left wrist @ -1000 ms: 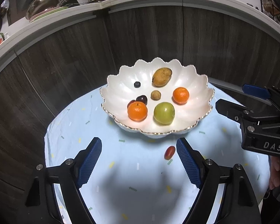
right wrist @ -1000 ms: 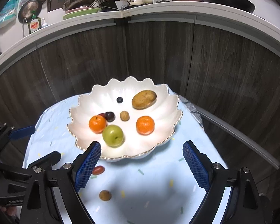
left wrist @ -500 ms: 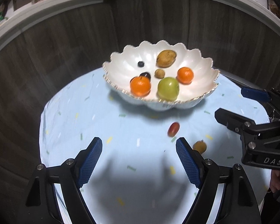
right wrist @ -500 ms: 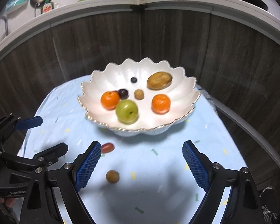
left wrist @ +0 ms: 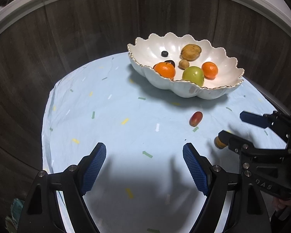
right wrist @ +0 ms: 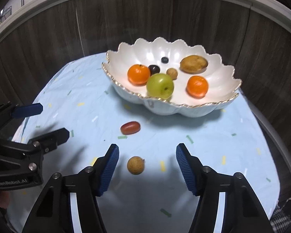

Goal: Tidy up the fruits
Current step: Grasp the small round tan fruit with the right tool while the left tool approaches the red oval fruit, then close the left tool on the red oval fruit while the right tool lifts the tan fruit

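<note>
Fruits [right wrist: 160,86] fill scalloped white bowl [right wrist: 219,105]; red grape [right wrist: 130,127] lies outside

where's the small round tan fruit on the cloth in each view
Left wrist view: the small round tan fruit sits at right, half hidden behind the right gripper's dark finger.
Right wrist view: it lies low centre, between the closing right gripper jaws, untouched.
Shared landmark: the white scalloped bowl, beyond it in both.

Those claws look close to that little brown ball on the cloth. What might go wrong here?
The right gripper is closing around the small round brown fruit; being round, it might squirt out and roll. The red grape nearby could get nudged. The left gripper is close, so the two might bump.
</note>
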